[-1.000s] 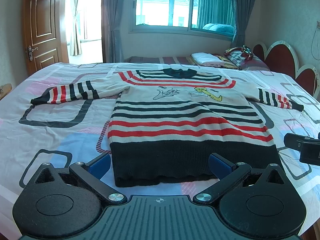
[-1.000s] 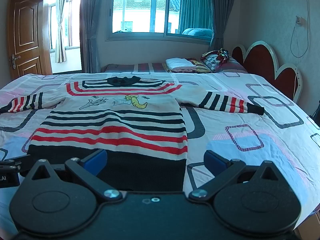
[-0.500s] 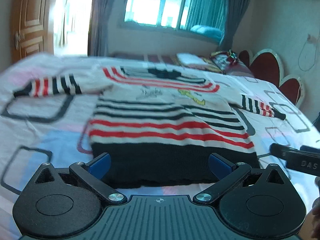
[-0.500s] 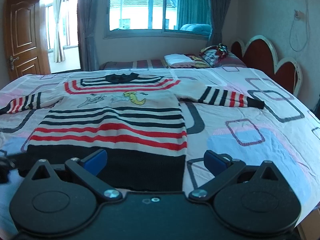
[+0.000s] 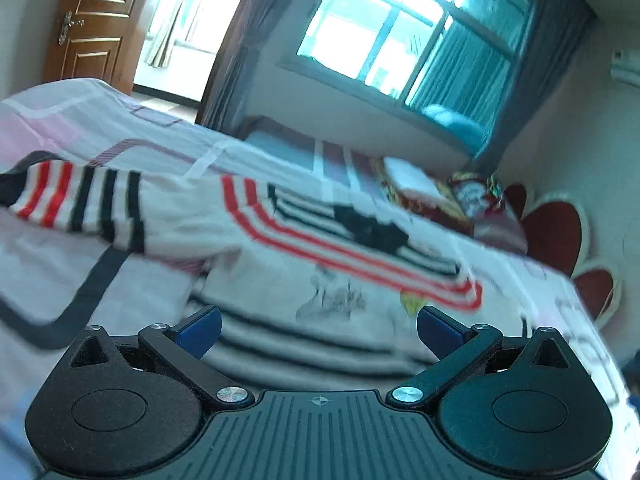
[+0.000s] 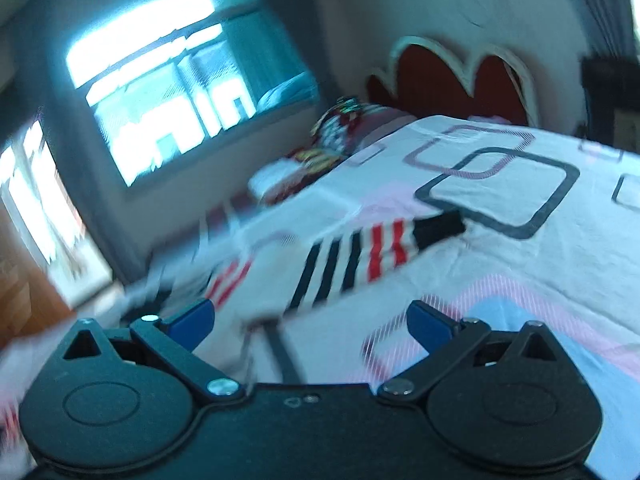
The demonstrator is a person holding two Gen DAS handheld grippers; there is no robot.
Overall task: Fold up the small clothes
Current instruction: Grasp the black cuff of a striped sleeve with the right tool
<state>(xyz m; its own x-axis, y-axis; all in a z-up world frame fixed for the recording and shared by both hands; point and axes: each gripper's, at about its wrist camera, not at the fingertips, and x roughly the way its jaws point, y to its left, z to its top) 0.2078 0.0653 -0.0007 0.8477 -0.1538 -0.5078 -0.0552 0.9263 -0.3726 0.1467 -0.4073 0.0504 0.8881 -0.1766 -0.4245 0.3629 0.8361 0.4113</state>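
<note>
Your left gripper (image 5: 318,330) stands wide open with nothing between its blue pads, tilted and hanging over the chest of the cream knitted sweater with red and black stripes (image 5: 320,280). The sweater lies flat on the bed. From the left in that view you see its one striped sleeve (image 5: 80,204) stretched out to the side, then the black collar (image 5: 368,228) with red bands below it, then a small cartoon print under the collar. Your left pads touch none of it.

Your right gripper (image 6: 308,322) is also open; its jaws have just been closing a little, yet they are still far apart and grip nothing. In its blurred, tilted view the other sleeve (image 6: 360,252) lies ahead of the blue pads, its dark cuff pointing right, flat on the white bedsheet printed with black, pink and blue rounded squares (image 6: 520,264). The right pads hang above sheet and sleeve; whether they brush the cloth, you cannot tell from the blur.

Farther right stands the red scalloped headboard (image 6: 460,80). A folded pile of clothes (image 5: 416,184) sits by the window.
</note>
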